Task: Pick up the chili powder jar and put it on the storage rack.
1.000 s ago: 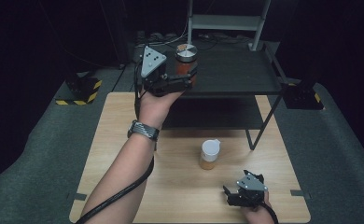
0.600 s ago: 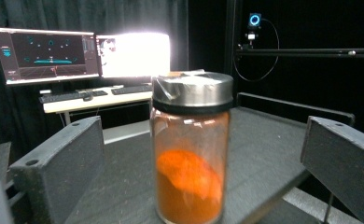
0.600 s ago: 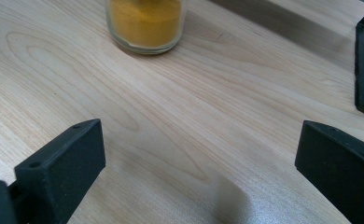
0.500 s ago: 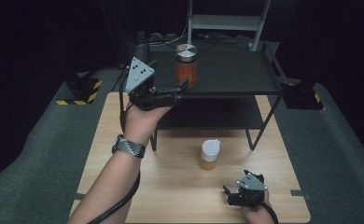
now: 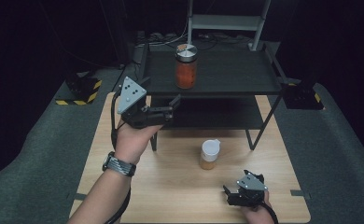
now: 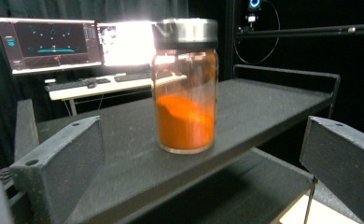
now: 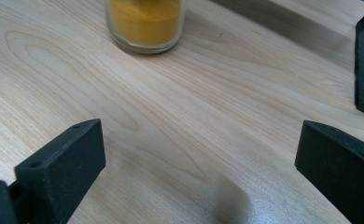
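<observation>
**Two grippers, both spread wide, neither holding a jar**

Two black jaws of the left gripper (image 5: 171,106) stand well apart with nothing between them; in the left gripper view they frame the red-powder jar (image 6: 185,86) from either side without touching it. That jar stands upright on the top tier of the black shelf (image 5: 245,79), its metal lid on, orange-red powder filling roughly its lower half. Seen from above, the gripper hangs off the shelf's front left corner, jaws pointing in toward the shelf at about the height of its top tier, with the jar beyond and to the right of them, clearly apart. The left hand (image 5: 136,137) grips the tool from below, palm turned up toward the shelf, wrist bent back; a dark watch band sits on the wrist, and the forearm runs down to the bottom edge of the high view, the cable trailing beside it.

The right gripper (image 5: 230,192) also has its jaws released and wide, lying low over the wooden table (image 5: 171,186), in front of the shelf and nearer the person. The right hand is only partly visible at the frame's bottom edge. A yellow-powder jar (image 5: 210,154) with a white lid stands on the table just in front of the shelf, between shelf and right gripper, ahead of its jaws and apart from them.
</observation>
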Demonstrator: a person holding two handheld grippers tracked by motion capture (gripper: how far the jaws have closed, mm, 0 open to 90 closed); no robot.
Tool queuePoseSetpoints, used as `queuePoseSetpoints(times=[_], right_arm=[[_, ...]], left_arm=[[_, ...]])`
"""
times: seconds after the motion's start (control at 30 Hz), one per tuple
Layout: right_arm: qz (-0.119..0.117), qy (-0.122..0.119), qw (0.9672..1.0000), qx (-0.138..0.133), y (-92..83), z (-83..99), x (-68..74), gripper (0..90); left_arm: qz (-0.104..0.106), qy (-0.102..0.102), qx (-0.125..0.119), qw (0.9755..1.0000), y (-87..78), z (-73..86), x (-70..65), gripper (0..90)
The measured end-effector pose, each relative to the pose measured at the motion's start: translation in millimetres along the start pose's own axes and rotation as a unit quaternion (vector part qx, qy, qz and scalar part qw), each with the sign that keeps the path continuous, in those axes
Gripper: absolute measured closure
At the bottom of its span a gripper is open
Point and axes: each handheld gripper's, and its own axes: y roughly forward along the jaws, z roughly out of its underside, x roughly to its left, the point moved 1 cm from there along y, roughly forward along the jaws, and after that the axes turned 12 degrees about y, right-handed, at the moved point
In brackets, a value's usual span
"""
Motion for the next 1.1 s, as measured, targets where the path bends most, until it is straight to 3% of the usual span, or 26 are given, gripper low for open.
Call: queuePoseSetpoints(times=[0.53,0.8,1.1], right_arm=[[0.000,0.000,1.0000,0.000,-0.1,0.1,0.1,1.1],[-0.001,-0.001,1.0000,-0.001,-0.1,0.3,0.0,1.1],[0.000,-0.001,1.0000,-0.001,0.0,0.3,0.3,1.2]], left_arm=[[0.005,0.019,0.027,0.9994,-18.8,44.7,-15.6,0.4],[0.009,0.017,0.039,0.9991,-23.2,69.2,-21.3,0.4],[0.009,0.040,0.055,0.9976,-30.4,96.8,-34.7,0.4]])
